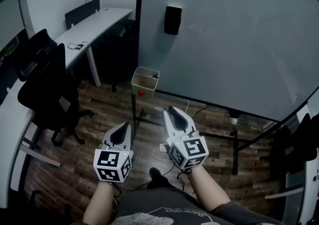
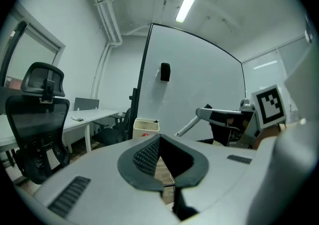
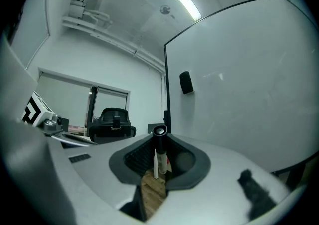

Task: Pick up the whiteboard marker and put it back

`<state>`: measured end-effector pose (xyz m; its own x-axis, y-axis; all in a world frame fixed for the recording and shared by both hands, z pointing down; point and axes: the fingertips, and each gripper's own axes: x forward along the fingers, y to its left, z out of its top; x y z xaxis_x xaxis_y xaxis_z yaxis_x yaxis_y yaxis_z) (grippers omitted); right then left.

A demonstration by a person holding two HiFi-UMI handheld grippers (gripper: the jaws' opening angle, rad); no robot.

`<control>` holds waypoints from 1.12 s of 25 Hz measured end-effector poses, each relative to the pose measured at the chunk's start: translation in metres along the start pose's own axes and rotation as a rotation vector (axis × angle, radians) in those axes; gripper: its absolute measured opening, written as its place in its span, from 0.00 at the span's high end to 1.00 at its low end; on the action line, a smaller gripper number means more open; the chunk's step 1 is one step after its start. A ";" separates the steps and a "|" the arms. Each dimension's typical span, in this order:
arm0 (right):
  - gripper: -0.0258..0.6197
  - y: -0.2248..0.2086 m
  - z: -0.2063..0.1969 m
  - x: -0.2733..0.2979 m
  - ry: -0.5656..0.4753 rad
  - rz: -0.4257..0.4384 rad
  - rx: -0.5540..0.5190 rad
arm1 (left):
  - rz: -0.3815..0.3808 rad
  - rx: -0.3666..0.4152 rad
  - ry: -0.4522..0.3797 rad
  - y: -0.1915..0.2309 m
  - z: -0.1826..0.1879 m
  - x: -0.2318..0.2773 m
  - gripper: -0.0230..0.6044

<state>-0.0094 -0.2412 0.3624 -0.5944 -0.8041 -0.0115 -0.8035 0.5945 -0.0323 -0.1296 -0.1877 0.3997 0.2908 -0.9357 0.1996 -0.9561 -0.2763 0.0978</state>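
Head view: my left gripper (image 1: pixel 123 127) and right gripper (image 1: pixel 172 111) are both held out in front of me above the wood floor (image 1: pixel 94 114). They are apart, and the right reaches a bit further ahead. The board (image 1: pixel 224 35) stands ahead to the right with a black eraser (image 1: pixel 173 19) stuck on it. A small open box (image 1: pixel 143 84) sits by the board's left edge, with a red thing (image 1: pixel 141 92) at its base. I can't make out the marker from here. Left gripper view: the jaws are closed tip to tip with nothing between them. The board, box and a chair (image 2: pixel 40 119) lie ahead. Right gripper view: the jaws are clamped on the marker (image 3: pixel 159 152). It stands upright between the pads, dark end up and poking just past the tips, white barrel below. So the marker is in my right gripper, in the air, not yet at the board. Handling, my guess: light, stiff, smooth plastic, and round, so it can roll or swivel in the pads. It's best held mid-barrel, pads square across it. It's not fragile, so a moderate squeeze is enough.
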 end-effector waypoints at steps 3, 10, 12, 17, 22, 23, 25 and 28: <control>0.83 0.012 -0.007 -0.023 0.010 -0.013 0.007 | -0.009 0.006 0.002 -0.010 -0.008 -0.019 0.94; 0.83 0.038 -0.028 -0.065 0.049 -0.023 0.014 | -0.045 0.006 0.019 -0.027 -0.026 -0.050 0.94; 0.83 0.043 -0.031 -0.072 0.056 -0.025 0.011 | -0.053 0.007 0.020 -0.030 -0.027 -0.056 0.94; 0.83 0.050 -0.040 -0.087 0.072 -0.037 0.016 | -0.053 0.011 0.027 -0.035 -0.036 -0.065 0.94; 0.83 0.046 -0.047 -0.096 0.084 -0.057 0.026 | -0.025 -0.020 0.033 -0.032 -0.041 -0.067 0.94; 0.83 0.045 -0.048 -0.096 0.086 -0.060 0.026 | -0.022 -0.025 0.035 -0.032 -0.042 -0.067 0.94; 0.83 0.044 -0.047 -0.097 0.088 -0.063 0.025 | -0.022 -0.031 0.038 -0.032 -0.042 -0.067 0.94; 0.83 0.043 -0.046 -0.095 0.085 -0.063 0.022 | -0.028 -0.029 0.041 -0.031 -0.043 -0.065 0.94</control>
<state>0.0116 -0.1388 0.4078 -0.5446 -0.8353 0.0758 -0.8387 0.5420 -0.0527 -0.1172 -0.1086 0.4259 0.3189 -0.9179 0.2363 -0.9464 -0.2950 0.1316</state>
